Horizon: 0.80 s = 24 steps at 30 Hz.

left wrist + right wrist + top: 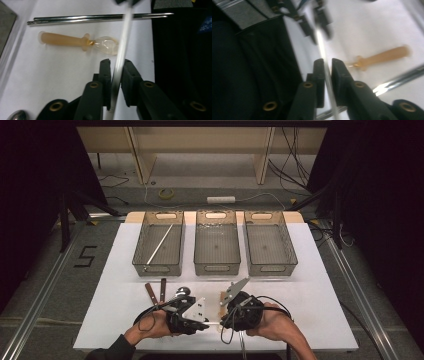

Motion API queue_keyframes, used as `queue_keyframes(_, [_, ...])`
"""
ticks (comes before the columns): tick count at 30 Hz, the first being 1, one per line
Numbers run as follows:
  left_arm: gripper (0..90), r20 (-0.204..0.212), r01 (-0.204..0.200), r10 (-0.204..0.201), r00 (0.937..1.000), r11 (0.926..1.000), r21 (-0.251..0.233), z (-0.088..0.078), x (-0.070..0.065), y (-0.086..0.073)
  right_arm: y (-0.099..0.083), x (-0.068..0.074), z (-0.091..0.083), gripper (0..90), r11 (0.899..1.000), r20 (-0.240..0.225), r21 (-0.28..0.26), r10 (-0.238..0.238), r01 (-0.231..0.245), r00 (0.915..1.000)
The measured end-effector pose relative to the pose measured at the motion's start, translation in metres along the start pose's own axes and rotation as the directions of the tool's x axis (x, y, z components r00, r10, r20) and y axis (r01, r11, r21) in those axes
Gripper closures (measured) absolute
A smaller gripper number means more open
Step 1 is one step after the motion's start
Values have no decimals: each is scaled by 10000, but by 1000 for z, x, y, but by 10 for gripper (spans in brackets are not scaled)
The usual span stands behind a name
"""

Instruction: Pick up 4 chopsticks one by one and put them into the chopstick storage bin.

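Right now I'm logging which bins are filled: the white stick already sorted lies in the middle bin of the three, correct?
Not the middle bin: the high view shows that white stick lying in the left bin. The middle bin holds nothing I can make out.

Your right gripper (326, 63) has its two black jaws close on either side of a thin white stick (321, 47), though the blur hides whether the pads press it. The stick runs on to the other gripper (318, 25) farther off. To the right, an orange-handled spoon (382, 58) lies on the white table (367, 27), with metal chopsticks (397, 80) nearer you.
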<state>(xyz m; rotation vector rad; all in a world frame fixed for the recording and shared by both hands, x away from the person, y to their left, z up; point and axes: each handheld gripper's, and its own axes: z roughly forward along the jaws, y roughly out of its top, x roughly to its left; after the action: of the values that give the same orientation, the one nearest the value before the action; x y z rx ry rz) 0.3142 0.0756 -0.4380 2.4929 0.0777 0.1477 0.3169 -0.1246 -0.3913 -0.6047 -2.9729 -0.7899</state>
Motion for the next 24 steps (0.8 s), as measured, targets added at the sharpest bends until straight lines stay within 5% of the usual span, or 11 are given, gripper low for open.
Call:
queue_keyframes(4, [830,-423,363,-351,9985,9990,265,-1,5,-2,1,-5,-14,555,9965,371,-777,329,-299,9988])
queue_keyframes(8, [830,-659,850,-830,9944,9960,278,-4,9,-4,-2,-10,-29,482,9770,543,-2024,797,-672,9953])
queue_keyframes(11, [830,-1088,1371,-1333,9851,9901,288,-6,14,-7,-5,-13,-35,436,9579,815,-2657,1346,-1087,9875])
queue_keyframes(15, [830,-1474,2062,-2019,9682,9784,143,-11,21,-11,-9,-16,-37,394,9363,1282,-3243,1850,-1351,9744])
queue_keyframes(20, [830,-1859,2960,-2951,9372,9549,-232,-18,29,-18,-12,-17,-37,362,9142,1596,-3682,2417,-1695,9571])
queue_keyframes(24, [830,-2068,3513,-3554,9116,9345,-572,-25,36,-25,-21,-22,-31,341,8962,1923,-3824,3152,-2248,9294])
